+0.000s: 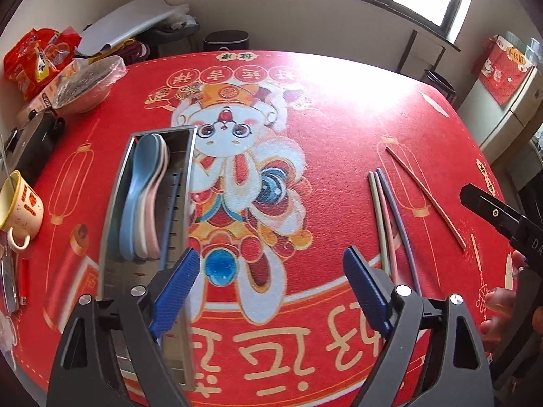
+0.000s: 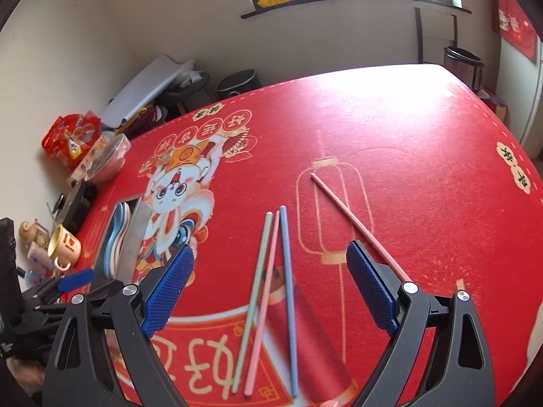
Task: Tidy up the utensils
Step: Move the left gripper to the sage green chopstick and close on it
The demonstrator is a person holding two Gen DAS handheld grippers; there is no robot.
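Chopsticks [image 1: 390,217] lie loose at about three o'clock in your left wrist view: green, pink and blue ones bunched together on the red tablecloth [image 1: 339,129], and a single pink chopstick [image 1: 426,196] apart from them further toward two o'clock. Your left gripper [image 1: 271,271] is spread wide with nothing between its blue pads. At nine o'clock the metal tray [image 1: 112,210] holds stacked spoons [image 1: 142,196] in one compartment and a dark blue chopstick [image 1: 171,217] in the next. A cream mug [image 1: 20,210] stands beyond the tray at the table's edge.

From your right wrist view, your right gripper [image 2: 269,285] is also spread wide and empty, hanging over the table. The three bunched chopsticks run from twelve to six o'clock between its pads, on the cloth below. The lone pink one slants toward one o'clock, passing behind the right pad.
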